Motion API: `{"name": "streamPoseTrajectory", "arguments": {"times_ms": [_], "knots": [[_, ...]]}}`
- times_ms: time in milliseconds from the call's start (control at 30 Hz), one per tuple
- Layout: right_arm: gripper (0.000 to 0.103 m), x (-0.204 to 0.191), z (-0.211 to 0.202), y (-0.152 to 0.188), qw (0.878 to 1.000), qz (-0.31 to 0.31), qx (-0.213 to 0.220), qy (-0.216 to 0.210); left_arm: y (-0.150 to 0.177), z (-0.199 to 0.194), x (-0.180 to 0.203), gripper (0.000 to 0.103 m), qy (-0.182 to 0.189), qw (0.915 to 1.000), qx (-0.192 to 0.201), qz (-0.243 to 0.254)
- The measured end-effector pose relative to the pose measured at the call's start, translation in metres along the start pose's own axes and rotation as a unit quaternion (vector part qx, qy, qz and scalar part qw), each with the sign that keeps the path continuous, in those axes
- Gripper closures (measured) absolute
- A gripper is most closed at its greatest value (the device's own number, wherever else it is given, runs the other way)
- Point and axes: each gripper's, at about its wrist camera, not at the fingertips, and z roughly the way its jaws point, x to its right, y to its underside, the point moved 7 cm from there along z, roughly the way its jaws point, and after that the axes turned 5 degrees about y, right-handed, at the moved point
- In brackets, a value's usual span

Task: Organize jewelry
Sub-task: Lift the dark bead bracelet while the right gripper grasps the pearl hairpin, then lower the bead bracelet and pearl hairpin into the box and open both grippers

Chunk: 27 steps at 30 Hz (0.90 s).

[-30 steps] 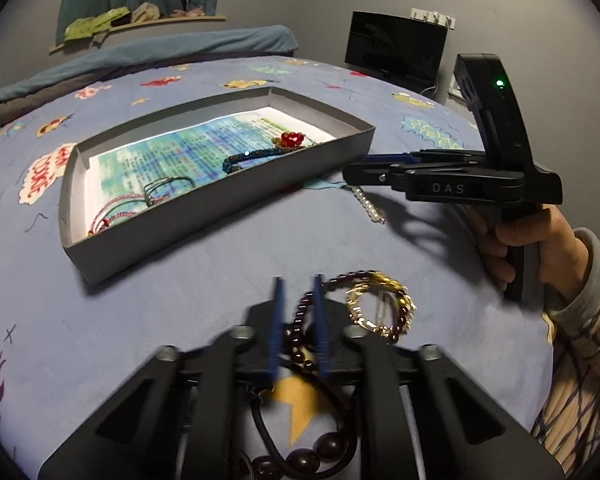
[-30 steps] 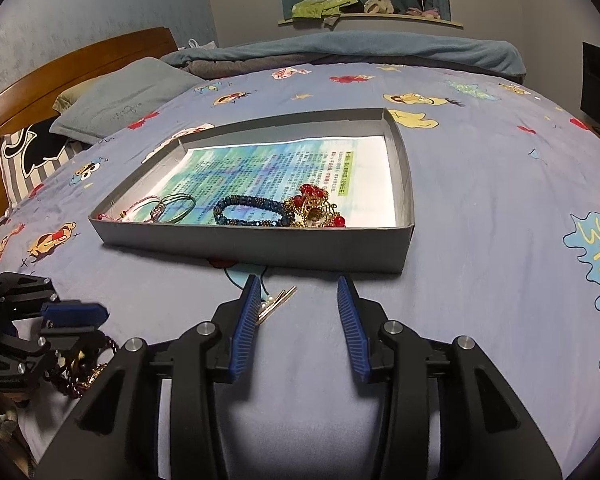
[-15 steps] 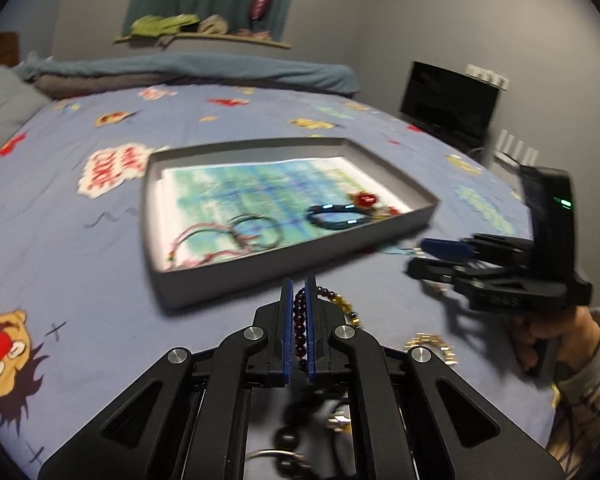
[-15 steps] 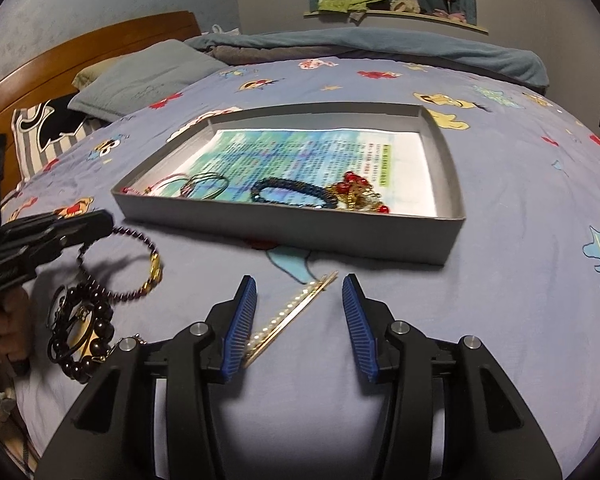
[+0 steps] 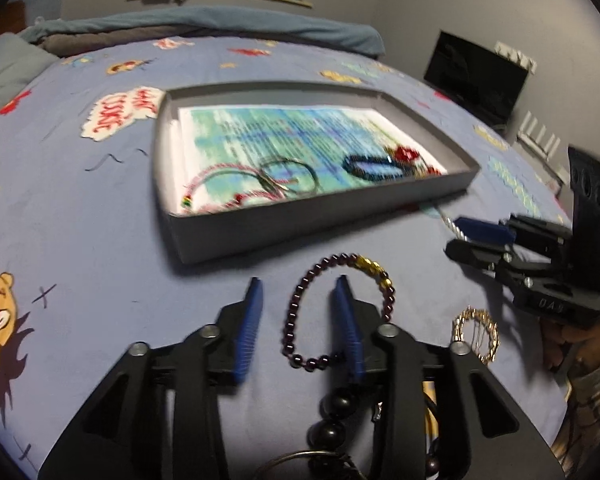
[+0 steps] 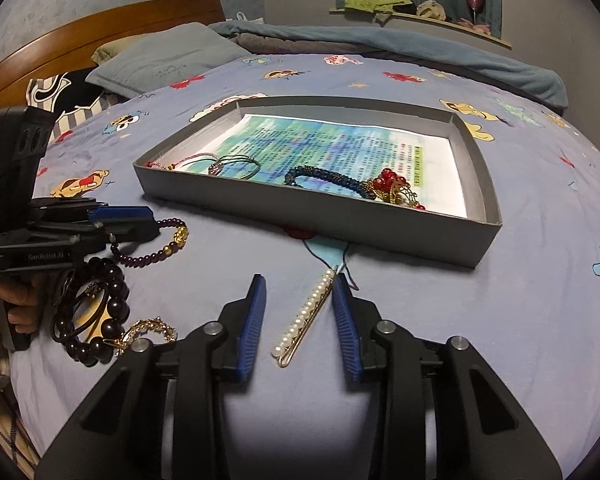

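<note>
A grey tray lies on the blue bedspread and holds a red cord bracelet, a blue bead bracelet and a red-and-gold piece. My left gripper is open; a dark purple bead bracelet with gold beads lies on the bed between its fingers. My right gripper is open around a pearl hair clip lying in front of the tray.
A large dark bead bracelet and a gold chain bracelet lie near the left gripper. Pillows and a wooden headboard stand at the far left. A dark screen stands beyond the bed.
My left gripper has opened and the purple bead bracelet it held now lies on the bed nearer the tray. My right gripper has moved forward, so the pearl clip now lies between its fingers.
</note>
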Motion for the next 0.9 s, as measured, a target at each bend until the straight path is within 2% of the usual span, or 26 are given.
{"name": "streamPoseTrajectory", "arguments": {"times_ms": [33, 67, 167, 200, 233, 300, 433, 600, 700, 900], "knots": [[0.075, -0.002, 0.0, 0.0, 1.0, -0.003, 0.0, -0.003, 0.001, 0.001, 0.001, 0.057, -0.002, 1.0, -0.002, 0.005], [0.084, -0.004, 0.001, 0.001, 1.0, -0.007, -0.003, -0.009, 0.001, 0.003, 0.003, 0.056, -0.006, 0.9999, -0.005, 0.011], [0.091, -0.01, 0.002, 0.001, 1.0, -0.022, -0.002, -0.004, 0.002, 0.005, 0.003, 0.057, -0.009, 0.9998, -0.012, 0.014], [0.095, -0.011, 0.002, 0.001, 1.0, -0.025, -0.002, -0.006, 0.002, 0.005, 0.003, 0.065, -0.01, 0.9998, -0.012, 0.014], [0.095, -0.012, 0.001, 0.001, 1.0, -0.027, 0.0, -0.004, 0.003, 0.005, 0.003, 0.081, -0.012, 0.9997, -0.012, 0.019], [0.095, -0.014, -0.001, 0.0, 1.0, -0.029, 0.003, -0.005, 0.002, 0.002, 0.007, 0.097, -0.013, 0.9995, -0.008, 0.026], [0.095, -0.015, -0.006, -0.003, 0.999, -0.032, 0.014, -0.01, -0.004, -0.009, 0.011, 0.097, -0.005, 0.9995, 0.018, 0.025], [0.095, -0.018, -0.017, -0.01, 0.999, -0.031, 0.032, -0.023, -0.02, -0.033, 0.024, 0.097, 0.044, 0.996, 0.076, 0.015], [0.095, -0.019, -0.028, -0.017, 0.998, -0.024, 0.049, -0.035, -0.029, -0.044, 0.033, 0.097, 0.059, 0.9931, 0.1, 0.017], [0.095, -0.013, -0.042, -0.034, 0.996, -0.007, 0.075, -0.041, -0.047, -0.055, 0.043, 0.097, 0.064, 0.9883, 0.137, 0.019]]}}
